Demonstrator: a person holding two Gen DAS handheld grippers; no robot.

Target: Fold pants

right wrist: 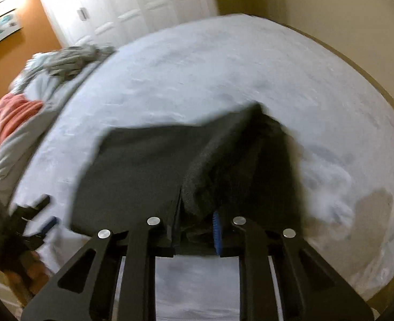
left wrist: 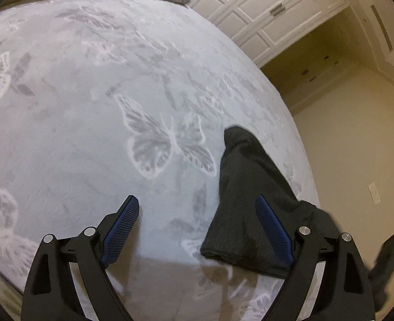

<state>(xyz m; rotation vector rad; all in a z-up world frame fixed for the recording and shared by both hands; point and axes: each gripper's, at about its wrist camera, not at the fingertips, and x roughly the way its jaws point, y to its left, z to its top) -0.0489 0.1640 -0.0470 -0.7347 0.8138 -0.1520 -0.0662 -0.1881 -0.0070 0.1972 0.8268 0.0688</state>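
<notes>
the dark charcoal knit pants (left wrist: 250, 200) lie on the pale grey bedspread with butterfly prints (left wrist: 90, 80), near its right edge in the left wrist view, with one hem end towards the camera. the right gripper (right wrist: 197, 227) has its 2 jaws drawn close together on a bunched fold of that fabric, which rises from the jaws in a raised ridge; the view is blurred, so how deep the bite goes cannot be told. the left gripper (left wrist: 197, 227) stands wide apart and holds nothing, its right blue pad over the cloth and its left pad above bare bedspread. the risk from here, as a judgement: a shallow or 1-layer pinch may slip as the fold is carried over, leaving the pants crooked or bunched. with only 1 end held, the free part could drag and wrinkle, or slide towards the bed's edge. the open gripper might also catch the soft bedspread along with the hem.
</notes>
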